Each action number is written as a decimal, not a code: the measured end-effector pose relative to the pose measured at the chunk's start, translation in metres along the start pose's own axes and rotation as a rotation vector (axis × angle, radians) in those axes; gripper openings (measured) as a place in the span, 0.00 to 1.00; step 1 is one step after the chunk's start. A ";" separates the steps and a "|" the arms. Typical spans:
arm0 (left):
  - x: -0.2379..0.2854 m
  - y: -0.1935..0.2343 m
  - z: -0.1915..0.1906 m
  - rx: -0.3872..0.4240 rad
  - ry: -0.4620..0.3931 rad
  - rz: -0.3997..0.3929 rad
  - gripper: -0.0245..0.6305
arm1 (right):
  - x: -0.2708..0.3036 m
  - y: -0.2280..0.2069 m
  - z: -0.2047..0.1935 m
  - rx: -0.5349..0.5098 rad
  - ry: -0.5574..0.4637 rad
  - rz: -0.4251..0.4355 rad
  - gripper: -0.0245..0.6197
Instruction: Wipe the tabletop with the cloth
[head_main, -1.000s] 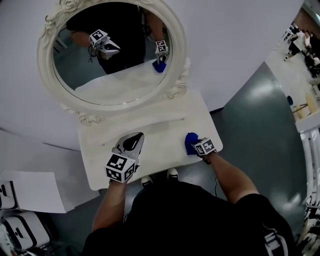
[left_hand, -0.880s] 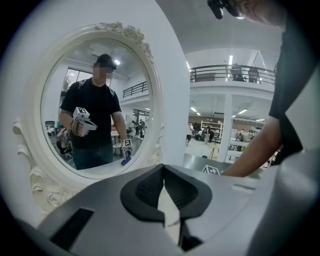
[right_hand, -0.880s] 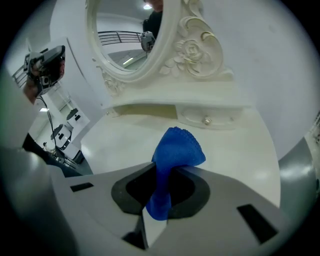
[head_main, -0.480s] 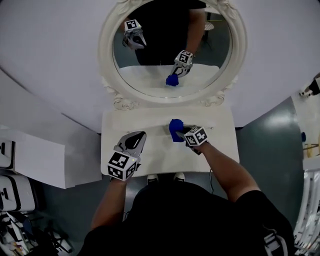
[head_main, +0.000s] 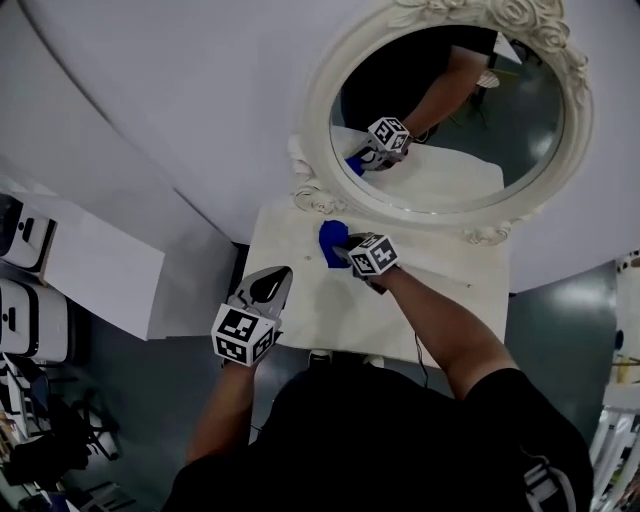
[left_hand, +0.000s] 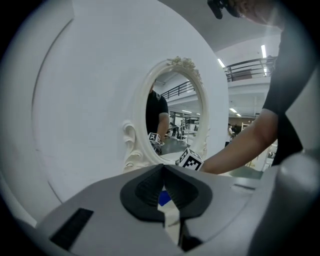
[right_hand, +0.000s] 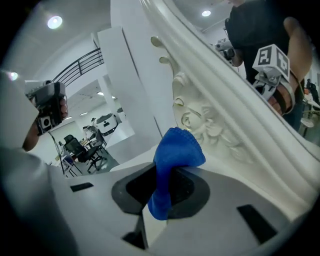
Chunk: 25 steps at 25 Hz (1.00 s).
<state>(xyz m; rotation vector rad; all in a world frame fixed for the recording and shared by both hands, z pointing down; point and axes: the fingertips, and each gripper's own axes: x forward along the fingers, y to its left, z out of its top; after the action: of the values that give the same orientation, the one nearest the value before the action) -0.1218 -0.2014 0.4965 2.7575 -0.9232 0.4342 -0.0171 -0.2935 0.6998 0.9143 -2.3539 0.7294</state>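
A blue cloth lies pressed on the white tabletop at its back left, close to the mirror's base. My right gripper is shut on the cloth, which bulges up between the jaws in the right gripper view, blue cloth in right gripper. My left gripper hovers over the table's front left part, apart from the cloth, its jaws together with nothing held. In the left gripper view, a sliver of the cloth shows past the left gripper.
An oval mirror in an ornate white frame stands at the table's back against a white wall. The table's left edge is right beside my left gripper. White cases and a white panel sit on the floor at left.
My right gripper has dragged the cloth across the tabletop from the front right edge to the back left by the mirror's base. The left gripper has kept its place.
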 end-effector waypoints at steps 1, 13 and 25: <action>-0.005 0.008 -0.003 -0.008 0.000 0.018 0.06 | 0.013 0.003 0.008 -0.003 0.004 0.004 0.10; -0.041 0.065 -0.025 -0.069 0.014 0.141 0.06 | 0.119 0.022 0.042 0.030 0.080 0.005 0.10; -0.030 0.067 -0.028 -0.072 0.025 0.127 0.06 | 0.112 -0.018 0.010 0.057 0.141 -0.082 0.10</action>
<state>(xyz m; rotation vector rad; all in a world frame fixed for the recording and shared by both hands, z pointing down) -0.1920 -0.2296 0.5185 2.6326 -1.0900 0.4465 -0.0792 -0.3611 0.7675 0.9460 -2.1696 0.8048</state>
